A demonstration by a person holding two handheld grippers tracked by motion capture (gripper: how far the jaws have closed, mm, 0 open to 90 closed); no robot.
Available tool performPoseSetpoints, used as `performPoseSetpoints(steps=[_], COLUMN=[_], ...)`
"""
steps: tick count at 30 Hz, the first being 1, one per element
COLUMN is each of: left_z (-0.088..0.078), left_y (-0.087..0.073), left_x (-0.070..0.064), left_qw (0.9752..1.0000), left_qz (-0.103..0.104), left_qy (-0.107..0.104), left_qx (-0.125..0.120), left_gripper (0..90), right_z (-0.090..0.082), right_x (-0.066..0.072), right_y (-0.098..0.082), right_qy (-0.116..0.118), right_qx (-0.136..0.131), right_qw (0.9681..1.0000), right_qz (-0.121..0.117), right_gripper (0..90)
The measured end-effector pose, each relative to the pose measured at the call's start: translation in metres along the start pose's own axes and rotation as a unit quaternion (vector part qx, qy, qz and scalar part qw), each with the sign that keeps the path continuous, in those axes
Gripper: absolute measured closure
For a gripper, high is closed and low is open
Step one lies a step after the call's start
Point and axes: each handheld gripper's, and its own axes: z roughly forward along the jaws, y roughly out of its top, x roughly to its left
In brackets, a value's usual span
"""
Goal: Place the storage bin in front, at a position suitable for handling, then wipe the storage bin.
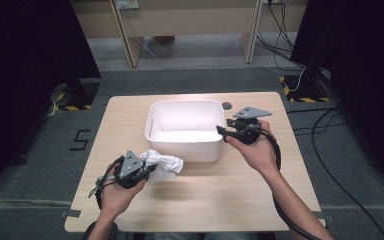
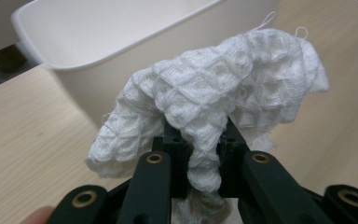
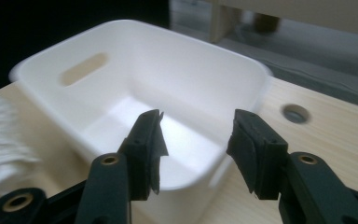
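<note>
Left gripper (image 1: 147, 172): seen in the high view near the table's front left, held in the person's left hand (image 1: 117, 192); its fingers (image 2: 175, 154) are clamped on a fold of the cloth.
Cloth (image 2: 214, 100): white, with a quilted diamond weave, bunched up; it drapes over and past the left fingers, and a twisted strand runs down between them. In the high view it lies just in front of the bin's front left corner, close to the wall; whether it rests on the table cannot be told.
Right gripper (image 3: 196, 140): held in the right hand (image 1: 257, 150) at the bin's right side; its fingers (image 3: 147, 144) stand apart with nothing between them. In the right gripper view they point over the bin's near rim into its hollow.
Bin (image 1: 152, 122): white plastic, rectangular with rounded corners, upright at the middle of the table; a slot handle (image 3: 84, 69) is cut in one end wall. Nothing shows inside it.
Table (image 1: 200, 200): pale wood, with a round cable hole (image 1: 227, 105) just behind the bin's right rear corner.
Cables: one trails from each gripper back along the forearm.
</note>
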Motion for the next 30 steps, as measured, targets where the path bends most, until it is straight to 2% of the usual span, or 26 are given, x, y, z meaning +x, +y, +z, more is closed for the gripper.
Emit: performPoseSetpoints(steps=[2, 4, 7, 10, 13, 17, 19, 20, 23, 30], left_z=[0.0, 0.001, 0.004, 0.005, 0.005, 0.007, 0.008, 0.008, 0.011, 0.012], left_y=[-0.003, -0.007, -0.011, -0.013, -0.014, -0.016, -0.016, -0.016, -0.016, -0.016], left_x=[0.006, 0.011, 0.013, 0.011, 0.011, 0.013, 0.014, 0.014, 0.015, 0.011], left_qw=[0.9999, 0.9996, 0.9993, 0.9988, 0.9985, 0.9975, 0.997, 0.997, 0.9975, 0.9976], left_qz=[-0.008, -0.018, -0.028, -0.038, -0.046, -0.061, -0.066, -0.066, -0.065, -0.065], left_qy=[0.011, 0.021, 0.023, 0.029, 0.031, 0.036, 0.038, 0.039, 0.029, 0.022], left_qx=[0.004, 0.011, 0.011, 0.002, 0.003, 0.004, 0.006, 0.007, 0.005, 0.01], left_gripper=[77.9, 78.0, 77.9, 77.9, 77.9, 77.9, 77.9, 77.9, 77.9, 77.8], right_z=[0.006, 0.013, 0.023, 0.029, 0.034, 0.041, 0.044, 0.045, 0.045, 0.047], right_x=[-0.012, -0.019, -0.023, -0.022, -0.02, -0.019, -0.02, -0.019, -0.018, -0.015], right_y=[-0.003, -0.007, -0.011, -0.009, -0.007, -0.01, -0.012, -0.013, -0.012, -0.012], right_qy=[-0.032, -0.048, -0.041, -0.03, -0.037, -0.047, -0.046, -0.042, -0.036, -0.032], right_qx=[0.007, 0.018, 0.03, 0.022, 0.028, 0.058, 0.062, 0.063, 0.069, 0.077], right_qw=[0.9991, 0.9981, 0.9978, 0.9979, 0.9979, 0.9969, 0.9966, 0.9965, 0.9966, 0.9962], right_qz=[0.026, 0.034, 0.043, 0.053, 0.046, 0.025, 0.029, 0.035, 0.028, 0.024], right_gripper=[51.6, 50.5, 49.6, 49.6, 49.6, 50.8, 50.4, 50.5, 52.3, 54.2])
